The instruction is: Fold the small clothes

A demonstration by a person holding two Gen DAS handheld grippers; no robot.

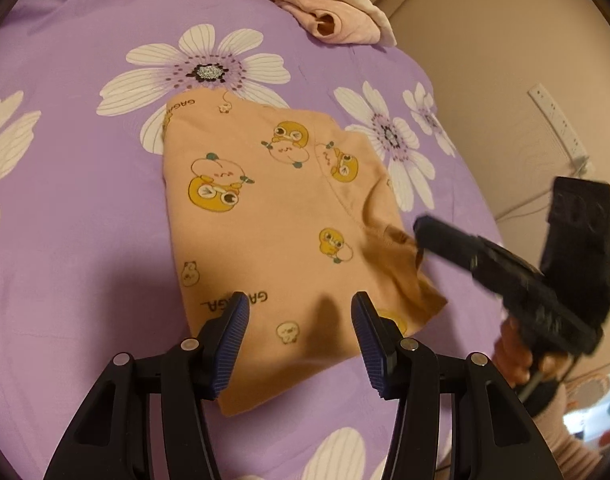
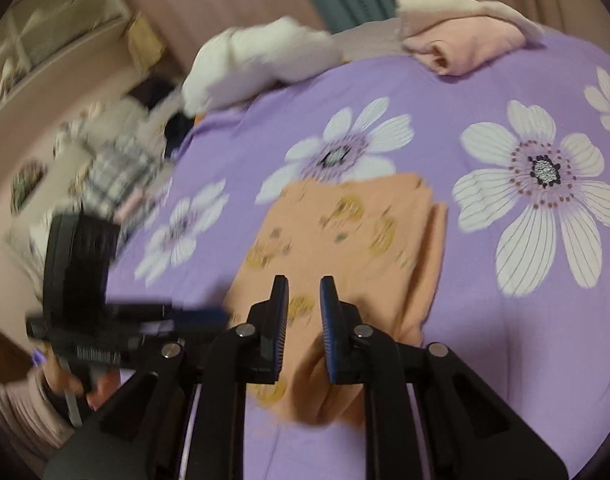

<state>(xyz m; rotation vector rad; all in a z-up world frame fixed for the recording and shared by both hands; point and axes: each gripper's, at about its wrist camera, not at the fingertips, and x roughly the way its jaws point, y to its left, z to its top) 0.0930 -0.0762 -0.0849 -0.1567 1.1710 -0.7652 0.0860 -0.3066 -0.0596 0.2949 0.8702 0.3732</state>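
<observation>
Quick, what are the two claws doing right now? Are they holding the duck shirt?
Left claw: open, holding nothing, hovering over the orange duck shirt.
Right claw: slightly open, nothing between its pads, not holding the shirt.

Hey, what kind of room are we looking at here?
Most likely a bedroom at home. The work surface is a bed with a purple flowered sheet, an orange printed garment lies folded on it, more clothes are piled at the far edge, and shelves stand along the wall.
</observation>
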